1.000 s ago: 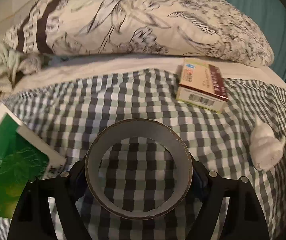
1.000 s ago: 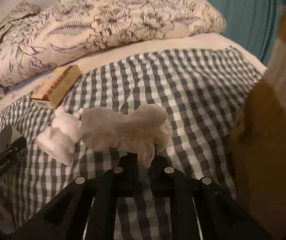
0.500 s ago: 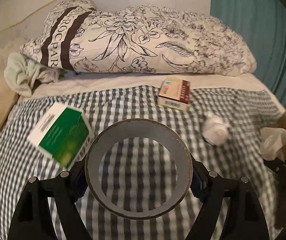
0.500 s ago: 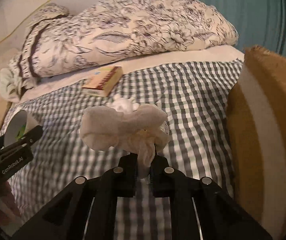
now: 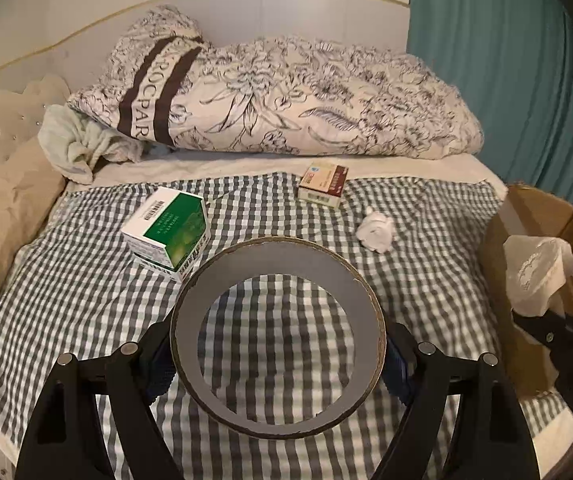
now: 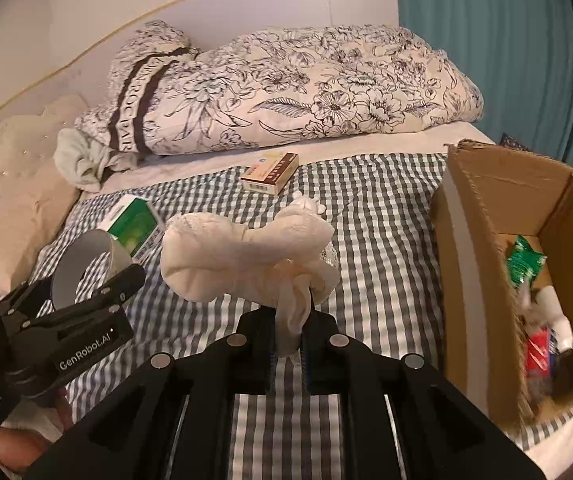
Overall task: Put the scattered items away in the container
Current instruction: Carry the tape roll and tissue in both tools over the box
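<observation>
The tape roll (image 5: 278, 368) sits clamped across its width between the widely spread jaws of the left gripper (image 5: 278, 364), above the checked bedsheet (image 5: 86, 300). The right gripper (image 6: 288, 336), jaws nearly together, pinches a white sock (image 6: 246, 256) beside the cardboard box (image 6: 470, 280). On the sheet lie a green box (image 5: 166, 232), a red box (image 5: 322, 190) and a crumpled tissue (image 5: 374, 230).

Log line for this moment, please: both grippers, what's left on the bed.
left gripper: shut on tape roll | right gripper: shut on cloth | cardboard box: right | loose: green box, red box, tissue wad
</observation>
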Available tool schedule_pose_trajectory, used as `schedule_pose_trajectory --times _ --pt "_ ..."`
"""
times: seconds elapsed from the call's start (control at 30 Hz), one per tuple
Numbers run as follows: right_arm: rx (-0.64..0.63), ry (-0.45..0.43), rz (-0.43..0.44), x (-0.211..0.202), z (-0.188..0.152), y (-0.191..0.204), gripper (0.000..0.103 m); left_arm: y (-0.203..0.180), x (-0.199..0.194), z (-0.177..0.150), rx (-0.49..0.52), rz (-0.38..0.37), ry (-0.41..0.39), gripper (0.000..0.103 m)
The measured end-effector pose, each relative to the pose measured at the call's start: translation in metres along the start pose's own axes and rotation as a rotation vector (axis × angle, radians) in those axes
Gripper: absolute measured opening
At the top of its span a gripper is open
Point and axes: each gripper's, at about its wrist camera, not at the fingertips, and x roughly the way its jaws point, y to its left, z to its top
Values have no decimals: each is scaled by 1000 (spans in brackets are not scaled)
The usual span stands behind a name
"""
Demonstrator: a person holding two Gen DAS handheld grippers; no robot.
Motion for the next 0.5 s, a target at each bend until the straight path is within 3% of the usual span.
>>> schedule_pose_trajectory --times 0.2,0.5 --pt "-7 -39 -10 -44 -7 -7 10 -32 -37 -4 43 -34 -36 83" --pt "29 -85 -108 -103 0 -69 10 -111 -69 8 114 -130 -69 83"
